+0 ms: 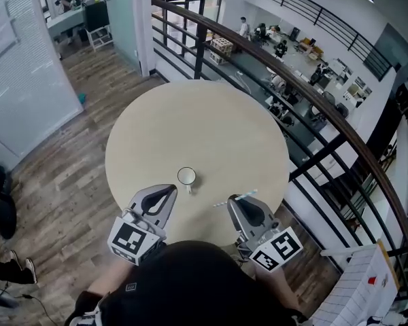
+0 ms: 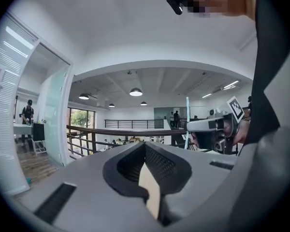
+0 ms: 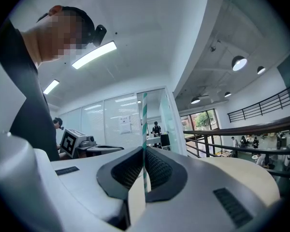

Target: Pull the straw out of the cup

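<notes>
One white cup [image 1: 186, 176] stands upright on the round table [image 1: 190, 114], just ahead of the tips of the left gripper [image 1: 172, 188] and apart from them; seen from above, its inside shows only white. The striped straw [image 1: 235, 197] is out of the cup; it is at the tip of the right gripper [image 1: 233, 200], off to the right of the cup. In the right gripper view the jaws are closed narrow on the straw [image 3: 144, 120]; it is pinched between the pads near its lower end, and it rises upright above the right gripper [image 3: 144, 152]. In the left gripper view the jaws of the left gripper [image 2: 145, 146] are together with nothing between them; the straw [image 2: 187, 122] shows to its right, held by the other gripper.
</notes>
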Demonstrator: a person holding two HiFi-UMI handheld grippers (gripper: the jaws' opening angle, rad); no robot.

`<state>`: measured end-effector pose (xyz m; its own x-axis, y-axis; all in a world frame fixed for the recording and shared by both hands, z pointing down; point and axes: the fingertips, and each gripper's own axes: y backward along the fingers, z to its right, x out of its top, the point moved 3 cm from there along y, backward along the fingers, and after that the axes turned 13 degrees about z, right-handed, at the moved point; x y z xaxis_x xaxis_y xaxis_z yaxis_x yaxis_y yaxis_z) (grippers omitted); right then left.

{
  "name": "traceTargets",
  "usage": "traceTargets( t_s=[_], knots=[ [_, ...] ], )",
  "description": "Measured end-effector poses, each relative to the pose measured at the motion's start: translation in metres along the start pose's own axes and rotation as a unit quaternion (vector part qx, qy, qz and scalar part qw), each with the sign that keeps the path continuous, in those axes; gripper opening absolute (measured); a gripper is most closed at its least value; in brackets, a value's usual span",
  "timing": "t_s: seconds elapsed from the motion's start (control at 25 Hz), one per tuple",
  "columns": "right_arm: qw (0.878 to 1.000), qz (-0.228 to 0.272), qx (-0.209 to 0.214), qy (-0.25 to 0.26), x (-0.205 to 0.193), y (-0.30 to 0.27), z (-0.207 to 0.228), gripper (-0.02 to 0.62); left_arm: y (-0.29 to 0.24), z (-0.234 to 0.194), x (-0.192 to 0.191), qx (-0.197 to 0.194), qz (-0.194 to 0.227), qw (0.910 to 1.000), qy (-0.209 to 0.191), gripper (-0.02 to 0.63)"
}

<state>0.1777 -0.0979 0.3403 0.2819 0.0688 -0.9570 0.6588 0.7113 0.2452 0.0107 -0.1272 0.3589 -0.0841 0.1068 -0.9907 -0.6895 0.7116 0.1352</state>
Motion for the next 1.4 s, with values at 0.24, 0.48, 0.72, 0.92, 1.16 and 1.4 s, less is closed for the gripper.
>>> traceTargets(
  t_s=[0.24,0.48,0.72,0.92,1.16,1.4],
  knots=[
    [1.0,0.009,0.005,0.012,0.005,-0.002,-0.012,0.029,0.003,0.001,0.011,-0.007,0.021,0.9997,0.008,0.008],
    [0.998,0.027,0.058,0.025,0.01,-0.01,-0.04,0.029,0.013,0.002,0.017,-0.021,0.019,0.9995,0.015,0.008],
    [0.997,0.026,0.061,0.028,0.011,-0.007,-0.048,0.029,0.019,0.003,0.022,-0.018,0.03,0.9992,0.018,0.008],
    [0.998,0.021,0.042,0.032,0.009,-0.008,-0.042,0.029,0.021,0.001,0.021,-0.017,0.029,0.9992,0.021,0.008],
    [0.999,0.018,0.023,0.025,0.004,-0.004,-0.035,0.029,0.023,-0.003,0.02,-0.014,0.029,0.9992,0.022,0.008],
    [0.999,0.024,0.022,0.024,0.005,-0.008,-0.034,0.029,0.02,-0.007,0.016,-0.019,0.012,0.9997,0.013,0.008]
  ],
)
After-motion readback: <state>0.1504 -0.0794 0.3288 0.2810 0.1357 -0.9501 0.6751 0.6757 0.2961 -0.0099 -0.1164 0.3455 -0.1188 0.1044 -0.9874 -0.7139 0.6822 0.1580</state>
